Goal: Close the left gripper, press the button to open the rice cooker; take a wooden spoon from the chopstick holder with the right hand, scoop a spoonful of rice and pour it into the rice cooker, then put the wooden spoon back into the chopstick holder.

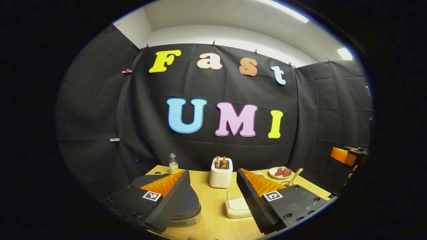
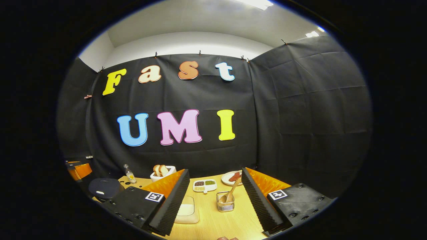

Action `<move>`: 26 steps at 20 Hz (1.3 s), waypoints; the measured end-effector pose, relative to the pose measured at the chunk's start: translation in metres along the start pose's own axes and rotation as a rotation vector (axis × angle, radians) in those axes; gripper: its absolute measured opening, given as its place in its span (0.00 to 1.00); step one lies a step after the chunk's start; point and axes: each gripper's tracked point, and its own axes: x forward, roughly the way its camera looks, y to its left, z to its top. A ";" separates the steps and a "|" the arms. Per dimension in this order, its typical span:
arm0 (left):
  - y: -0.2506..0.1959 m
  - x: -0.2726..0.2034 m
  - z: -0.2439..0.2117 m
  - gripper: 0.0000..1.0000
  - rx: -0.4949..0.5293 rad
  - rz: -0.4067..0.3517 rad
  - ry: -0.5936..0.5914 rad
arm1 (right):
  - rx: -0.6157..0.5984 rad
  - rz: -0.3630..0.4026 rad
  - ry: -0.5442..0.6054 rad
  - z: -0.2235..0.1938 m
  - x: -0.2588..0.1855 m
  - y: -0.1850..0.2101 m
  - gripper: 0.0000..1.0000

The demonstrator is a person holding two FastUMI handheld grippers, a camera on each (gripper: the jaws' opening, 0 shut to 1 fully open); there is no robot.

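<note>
No legible text, brand, number or sign was found on any object. Square black-and-white coded markers (image 1: 152, 196) stood on the bodies of the tongs in both gripper views; these were patterns, not readable characters. The small clear glass bottle (image 1: 173, 164) at the back of the pale wooden worktop (image 1: 213, 213) carried a yellowish label, too small and blurred to read. The dark round rice cooker (image 2: 104, 187) bore a small pale patch on its lid; nothing could be made out on it.
</note>
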 end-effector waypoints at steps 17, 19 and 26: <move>0.094 0.058 -0.042 0.59 0.010 0.021 0.295 | -0.004 -0.059 0.044 -0.020 0.002 -0.010 0.98; 0.103 0.062 -0.061 0.43 0.011 0.006 0.359 | -0.007 -0.063 0.053 -0.024 0.002 -0.011 0.98; 0.133 0.057 -0.125 0.06 -0.134 0.067 0.572 | -0.006 -0.076 0.096 -0.037 -0.005 -0.006 0.98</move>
